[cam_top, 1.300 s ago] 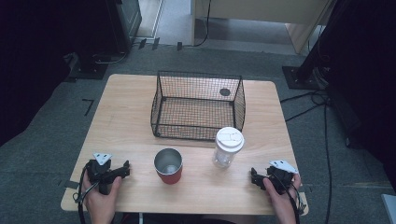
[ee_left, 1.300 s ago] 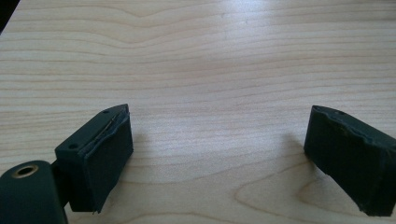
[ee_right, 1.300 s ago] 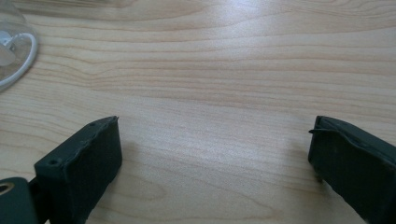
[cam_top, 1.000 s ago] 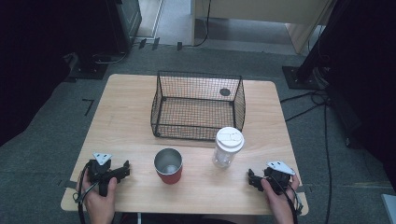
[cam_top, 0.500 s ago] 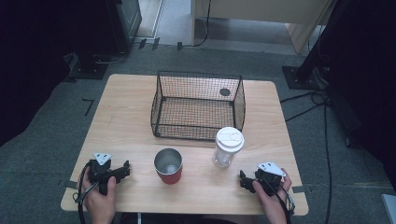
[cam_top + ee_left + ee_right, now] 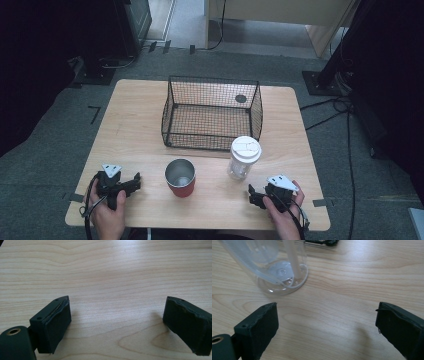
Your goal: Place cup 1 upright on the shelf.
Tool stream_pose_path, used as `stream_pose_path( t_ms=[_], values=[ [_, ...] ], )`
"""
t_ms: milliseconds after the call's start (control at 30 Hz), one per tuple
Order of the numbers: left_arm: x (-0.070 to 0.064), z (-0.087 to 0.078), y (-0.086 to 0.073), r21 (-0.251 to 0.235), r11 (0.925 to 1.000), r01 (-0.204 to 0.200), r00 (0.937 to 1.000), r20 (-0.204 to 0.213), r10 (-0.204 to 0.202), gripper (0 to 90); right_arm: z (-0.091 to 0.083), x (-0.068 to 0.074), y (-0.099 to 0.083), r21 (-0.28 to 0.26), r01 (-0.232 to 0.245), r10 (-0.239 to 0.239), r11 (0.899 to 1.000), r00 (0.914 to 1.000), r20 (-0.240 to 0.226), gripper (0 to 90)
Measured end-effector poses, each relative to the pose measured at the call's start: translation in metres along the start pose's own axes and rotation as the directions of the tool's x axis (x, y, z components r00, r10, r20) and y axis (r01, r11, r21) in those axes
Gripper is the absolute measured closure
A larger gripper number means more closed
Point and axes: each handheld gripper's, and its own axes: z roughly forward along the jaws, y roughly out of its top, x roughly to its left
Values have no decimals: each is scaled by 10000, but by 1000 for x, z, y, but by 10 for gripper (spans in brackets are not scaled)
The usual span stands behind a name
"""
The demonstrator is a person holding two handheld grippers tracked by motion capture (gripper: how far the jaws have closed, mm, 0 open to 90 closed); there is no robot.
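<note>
A red cup [image 6: 180, 177] with a bare metal inside stands upright at the table's front middle. To its right is a clear plastic cup [image 6: 244, 157] with a white lid; its see-through base [image 6: 274, 272] is close ahead and left of my right gripper's jaws. A little right of and nearer than that cup, my right gripper [image 6: 255, 195] [image 6: 327, 332] rests low over the table, open and holding nothing. At the front left, my left gripper [image 6: 132, 183] [image 6: 117, 327] is open over bare wood.
A black wire basket [image 6: 210, 112] stands behind the two cups at mid-table, with a small dark round spot [image 6: 241, 98] at its far right corner. The wooden table [image 6: 130, 125] has bare wood on its left side. Cables [image 6: 340, 107] run over the floor at right.
My right gripper has slid left along the front edge, closer to the clear cup. The left gripper, the cups and the basket have not moved.
</note>
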Motion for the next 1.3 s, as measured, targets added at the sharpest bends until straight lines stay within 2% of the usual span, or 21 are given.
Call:
stream_pose_path(
  t_ms=[500, 667, 833, 1300],
  values=[
    [0, 0, 0, 6, 10000, -61, 10000, 53, 61, 87, -2, 12, 2, -213, 182, -189, 9996, 9993, -308, 67],
    [0, 0, 0, 0, 10000, -80, 9999, 72, 80, 87, -3, 20, 3, -271, 371, -384, 9989, 9981, -490, 68],
    [0, 0, 0, -1, 10000, -83, 9999, 78, 83, 87, -4, 28, 3, -423, 676, -693, 9968, 9968, -406, 71],
    [0, 0, 0, 2, 10000, -84, 9999, 76, 84, 87, -6, 43, 6, -584, 805, -853, 9950, 9928, -838, 74]
  ],
)
